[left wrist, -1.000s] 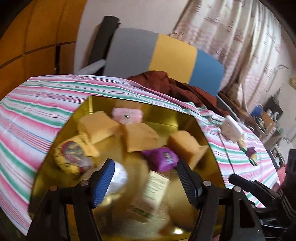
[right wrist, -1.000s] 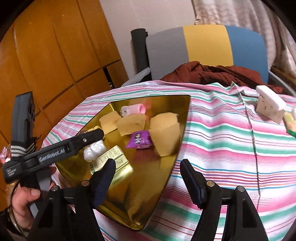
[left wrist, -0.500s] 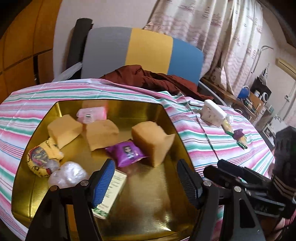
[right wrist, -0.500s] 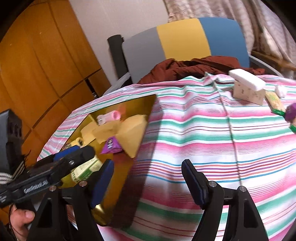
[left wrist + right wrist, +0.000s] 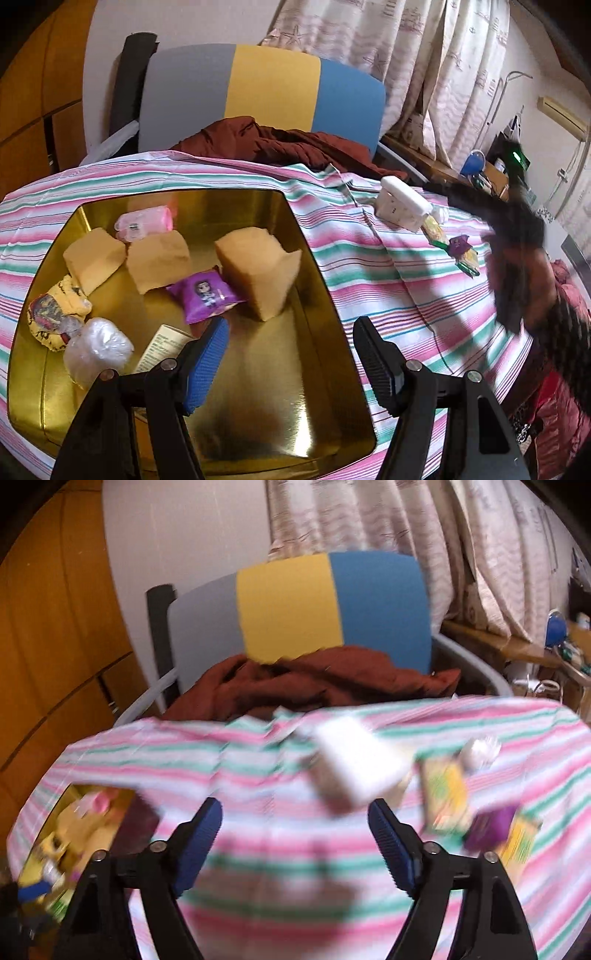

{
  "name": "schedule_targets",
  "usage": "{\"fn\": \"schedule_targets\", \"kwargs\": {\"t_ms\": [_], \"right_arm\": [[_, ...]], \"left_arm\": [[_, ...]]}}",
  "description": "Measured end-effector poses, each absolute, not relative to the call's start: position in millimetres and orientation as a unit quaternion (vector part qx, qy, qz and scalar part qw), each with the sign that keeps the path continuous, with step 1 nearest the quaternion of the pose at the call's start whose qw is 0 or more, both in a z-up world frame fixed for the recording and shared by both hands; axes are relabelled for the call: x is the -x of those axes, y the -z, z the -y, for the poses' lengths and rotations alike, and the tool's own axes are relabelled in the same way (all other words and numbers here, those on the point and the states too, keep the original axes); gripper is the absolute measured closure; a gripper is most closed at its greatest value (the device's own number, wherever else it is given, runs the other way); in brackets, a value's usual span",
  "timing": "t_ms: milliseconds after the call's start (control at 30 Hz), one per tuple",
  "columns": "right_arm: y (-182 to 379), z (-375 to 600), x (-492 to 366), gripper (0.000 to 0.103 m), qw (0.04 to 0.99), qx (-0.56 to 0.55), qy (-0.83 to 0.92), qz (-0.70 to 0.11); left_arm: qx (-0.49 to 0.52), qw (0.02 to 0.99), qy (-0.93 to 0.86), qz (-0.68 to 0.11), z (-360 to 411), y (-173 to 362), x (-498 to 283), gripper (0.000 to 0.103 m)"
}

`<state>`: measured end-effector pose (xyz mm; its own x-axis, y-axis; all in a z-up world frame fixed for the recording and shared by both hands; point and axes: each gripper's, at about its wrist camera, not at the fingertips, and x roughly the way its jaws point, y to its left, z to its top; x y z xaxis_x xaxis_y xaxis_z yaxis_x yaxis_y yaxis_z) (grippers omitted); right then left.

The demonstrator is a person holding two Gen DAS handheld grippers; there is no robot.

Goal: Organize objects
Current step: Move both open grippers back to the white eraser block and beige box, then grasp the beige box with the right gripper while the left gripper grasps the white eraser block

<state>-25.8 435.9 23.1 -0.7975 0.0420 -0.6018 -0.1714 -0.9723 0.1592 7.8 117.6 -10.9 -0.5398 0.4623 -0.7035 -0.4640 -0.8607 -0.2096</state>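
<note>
Striped cloth [image 5: 369, 266] wrinkles; both my grippers [image 5: 290, 354] [image 5: 295, 834] gape empty, and a rushed reach could knock the white box [image 5: 354, 764] aside.

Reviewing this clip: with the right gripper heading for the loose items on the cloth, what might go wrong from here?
The right-wrist view is motion-blurred, so the open right gripper may clip and topple the white box instead of straddling it. The snack packets lie close beside the box and could be swept along the striped cloth. The gold tray is already crowded.
</note>
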Motion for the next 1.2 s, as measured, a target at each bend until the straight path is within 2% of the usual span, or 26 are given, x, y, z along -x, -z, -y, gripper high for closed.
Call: {"fn": "schedule_targets", "kwargs": {"t_ms": [167, 400, 700, 833, 1033, 1200], "right_arm": [[-28.2, -489.0, 77.3, 0.015, 0.06, 0.337, -0.933, -0.114], [3.2, -526.5, 126.4, 0.014, 0.045, 0.403, -0.904, -0.137], [4.5, -464.5, 33.7, 0.013, -0.08, 0.376, -0.899, -0.21], [-0.3, -455.4, 6.7, 0.013, -0.033, 0.352, -0.916, -0.188], [3.1, -475.0, 23.6, 0.011, 0.018, 0.379, -0.898, -0.222], [11.4, -438.6, 41.8, 0.011, 0.043, 0.419, -0.895, -0.145]], "left_arm": [[0.4, 0.264, -0.877, -0.014, -124.9, 8.6, -10.7, 0.032], [0.411, 0.255, -0.875, -0.02, -124.8, 11.0, -11.9, 0.032], [0.418, 0.271, -0.867, -0.012, -138.4, 14.4, -5.9, 0.032], [0.419, 0.28, -0.864, -0.015, -145.6, 13.4, -8.7, 0.032], [0.407, 0.286, -0.868, -0.011, -151.3, 1.4, -5.9, 0.032], [0.407, 0.281, -0.869, 0.001, -151.7, -2.5, -1.0, 0.032]]}}
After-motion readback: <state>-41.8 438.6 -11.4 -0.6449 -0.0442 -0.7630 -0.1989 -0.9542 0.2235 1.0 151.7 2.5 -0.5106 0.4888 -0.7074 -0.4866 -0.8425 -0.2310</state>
